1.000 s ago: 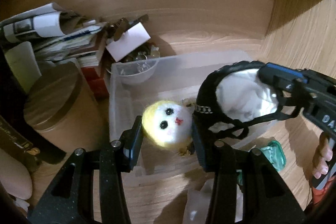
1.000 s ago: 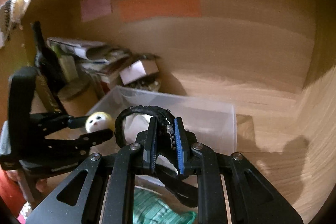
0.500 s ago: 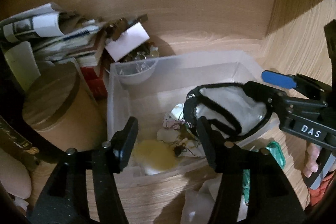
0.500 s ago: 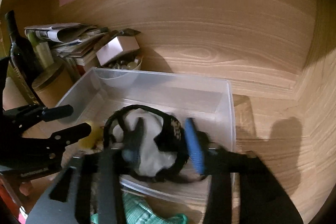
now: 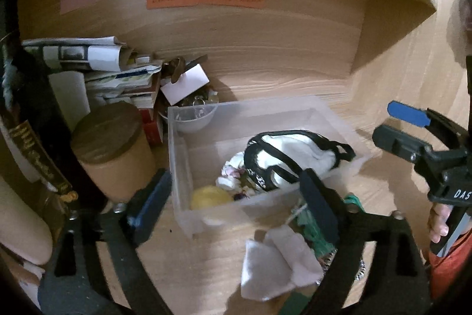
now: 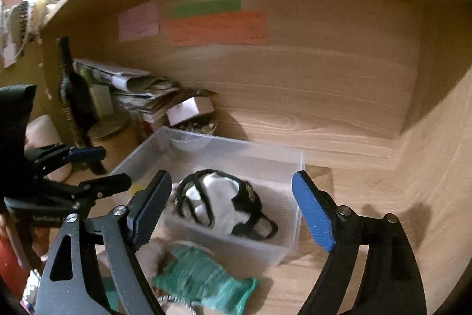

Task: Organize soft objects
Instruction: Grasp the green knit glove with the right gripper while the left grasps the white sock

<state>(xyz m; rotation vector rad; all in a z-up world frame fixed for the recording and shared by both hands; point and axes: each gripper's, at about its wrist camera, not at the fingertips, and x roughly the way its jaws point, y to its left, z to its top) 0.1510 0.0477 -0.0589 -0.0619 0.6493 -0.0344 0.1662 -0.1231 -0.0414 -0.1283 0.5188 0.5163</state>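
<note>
Left wrist view: your left claw (image 5: pixel 236 194) now stands open, the yellow plush ball (image 5: pixel 210 197) released into the clear bin's (image 5: pixel 295 105) near-left corner. Your right claw (image 6: pixel 233 208) has likewise opened; the black-and-white pouch (image 6: pixel 224 202) lies inside. White cloth (image 5: pixel 274 264) and green knit item (image 6: pixel 203 276) remain on the surface.

We see a clear plastic storage bin (image 5: pixel 177 167) on the wooden surface, holding a white cloth pouch with black straps (image 5: pixel 295 155) slumped on its side toward the right wall. Beside it lie a small crumpled floral cloth (image 5: pixel 231 171) and a round yellow plush ball (image 5: pixel 209 197) at the front wall. Outside, just before the bin, lie a white folded cloth (image 5: pixel 274 264) and a teal knitted piece (image 6: pixel 203 276).
</note>
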